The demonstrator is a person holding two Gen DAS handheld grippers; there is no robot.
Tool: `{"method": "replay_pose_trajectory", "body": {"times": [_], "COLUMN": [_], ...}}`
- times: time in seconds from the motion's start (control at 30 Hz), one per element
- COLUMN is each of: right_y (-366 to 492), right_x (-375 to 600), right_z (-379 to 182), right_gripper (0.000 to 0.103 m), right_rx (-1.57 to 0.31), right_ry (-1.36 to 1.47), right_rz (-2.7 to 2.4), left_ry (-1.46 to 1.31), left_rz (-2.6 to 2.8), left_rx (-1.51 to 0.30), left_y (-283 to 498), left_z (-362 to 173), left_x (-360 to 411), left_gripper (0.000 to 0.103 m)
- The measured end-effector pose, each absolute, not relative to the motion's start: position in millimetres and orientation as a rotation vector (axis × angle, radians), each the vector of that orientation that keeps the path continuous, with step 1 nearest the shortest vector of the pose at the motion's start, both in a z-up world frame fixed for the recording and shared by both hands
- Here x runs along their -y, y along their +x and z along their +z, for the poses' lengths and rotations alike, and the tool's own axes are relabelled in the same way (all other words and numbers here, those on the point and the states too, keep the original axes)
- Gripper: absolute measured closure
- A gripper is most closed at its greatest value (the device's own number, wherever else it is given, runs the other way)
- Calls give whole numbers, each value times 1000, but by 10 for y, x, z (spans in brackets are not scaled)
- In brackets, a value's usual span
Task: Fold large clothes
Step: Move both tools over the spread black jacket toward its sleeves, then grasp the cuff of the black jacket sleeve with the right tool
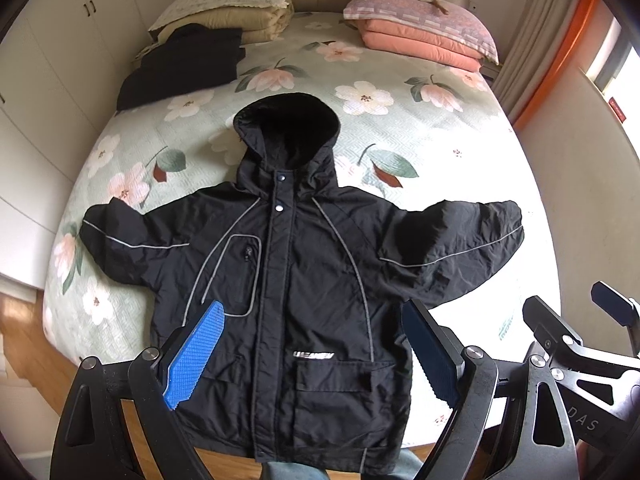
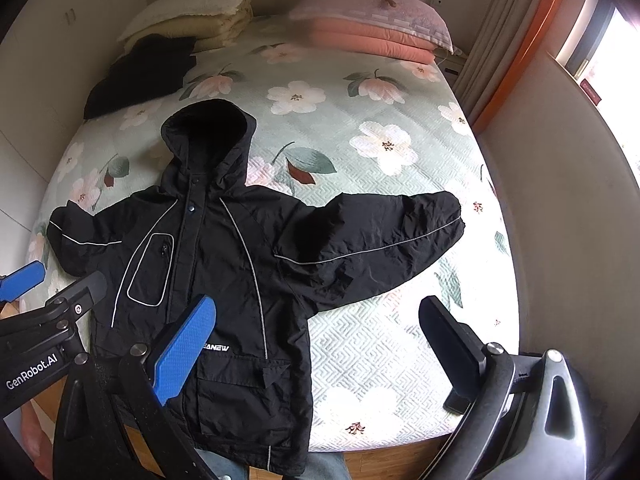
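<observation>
Both grippers are held with fingers spread apart and nothing gripped, left gripper (image 1: 316, 344) and right gripper (image 2: 320, 344) poised above the black hooded jacket (image 1: 304, 280), which is laid front-up, sleeves outstretched, on the floral bedspread (image 1: 400, 128).

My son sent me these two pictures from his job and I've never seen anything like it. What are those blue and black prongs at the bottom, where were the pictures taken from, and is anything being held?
The prongs are fingers of two tools a person holds, one in each hand. Each tool carries a wide-angle camera looking along its fingers, so one picture comes from the left hand-held gripper and the other from the right hand-held gripper. Both stand open and hold nothing. Under them a black hooded jacket with grey piping lies face up, sleeves spread, on the floral green bedspread. Farther back lie a folded dark garment, folded beige blankets and folded pink blankets under pillows.
</observation>
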State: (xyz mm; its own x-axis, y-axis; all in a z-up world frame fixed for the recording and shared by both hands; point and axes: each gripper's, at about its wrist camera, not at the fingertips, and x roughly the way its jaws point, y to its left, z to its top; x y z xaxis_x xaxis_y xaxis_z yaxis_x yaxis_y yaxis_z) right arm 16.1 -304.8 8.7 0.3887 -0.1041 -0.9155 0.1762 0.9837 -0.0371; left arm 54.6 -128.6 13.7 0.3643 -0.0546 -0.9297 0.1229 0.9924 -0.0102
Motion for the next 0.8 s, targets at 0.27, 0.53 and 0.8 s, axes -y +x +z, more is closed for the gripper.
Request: {"method": "replay_pose_trajectory", "body": {"times": [0.27, 0.53, 0.8], "right_y": [213, 269, 417], "right_x": [3398, 3693, 4123], "right_z": [-15, -136, -399], "right_gripper": [1, 1, 1], "right_rx": [-1173, -1181, -1175], "right_ry": [81, 104, 166], "right_rz": [-173, -183, -183], "left_ry": [81, 95, 109], "left_rz": [-120, -122, -128], "left_rx": [-1208, -1211, -1198], "left_y": [567, 655, 788], "left_z": [62, 0, -207], "left_x": [1696, 1989, 2262], "left_gripper": [12, 12, 12]}}
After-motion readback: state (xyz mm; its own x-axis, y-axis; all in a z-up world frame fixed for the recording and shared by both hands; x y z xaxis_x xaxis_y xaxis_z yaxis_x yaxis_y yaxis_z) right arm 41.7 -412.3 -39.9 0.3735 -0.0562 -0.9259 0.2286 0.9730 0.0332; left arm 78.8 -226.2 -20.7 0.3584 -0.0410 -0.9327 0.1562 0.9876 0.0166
